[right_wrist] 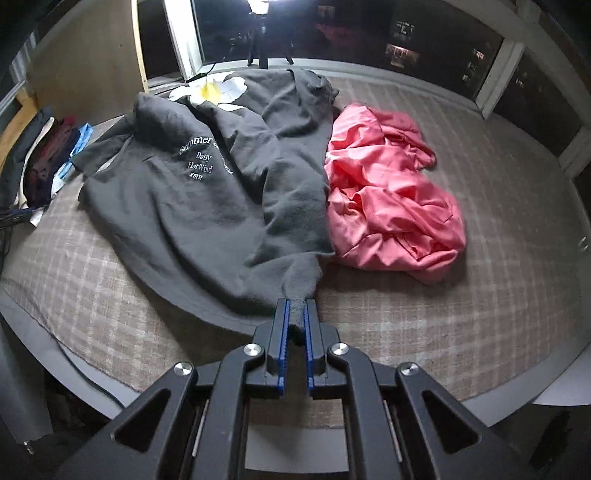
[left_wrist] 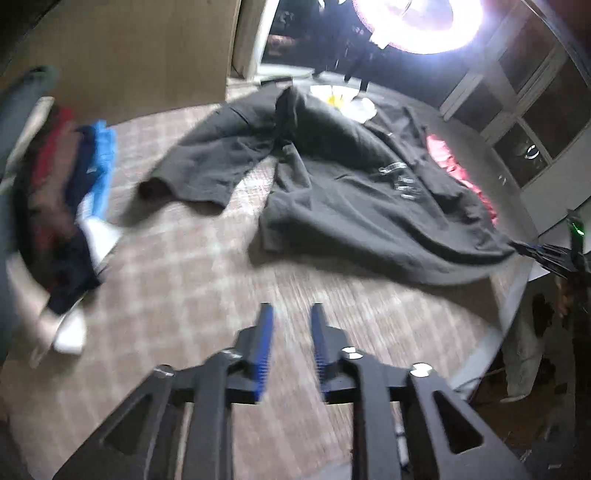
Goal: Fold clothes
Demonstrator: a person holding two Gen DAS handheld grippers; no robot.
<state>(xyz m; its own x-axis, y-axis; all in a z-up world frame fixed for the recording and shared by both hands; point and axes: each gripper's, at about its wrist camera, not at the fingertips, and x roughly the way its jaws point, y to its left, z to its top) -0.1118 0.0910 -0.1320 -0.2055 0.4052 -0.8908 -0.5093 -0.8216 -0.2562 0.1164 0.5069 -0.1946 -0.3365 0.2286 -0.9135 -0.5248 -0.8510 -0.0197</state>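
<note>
A dark grey sweatshirt with white lettering lies spread and rumpled on the checked bed cover. My right gripper is shut on a pinched corner of its hem at the near edge. The left wrist view is blurred. It shows the same sweatshirt ahead, one sleeve stretched toward the left. My left gripper hangs above bare cover in front of the sweatshirt, open, with nothing between its blue pads. At the far right of that view, my right gripper holds the hem corner.
A crumpled pink garment lies right of the sweatshirt, touching it. A stack of folded clothes in red, navy, blue and white sits at the bed's left edge. A daisy-shaped cushion and a bright lamp stand by the dark windows.
</note>
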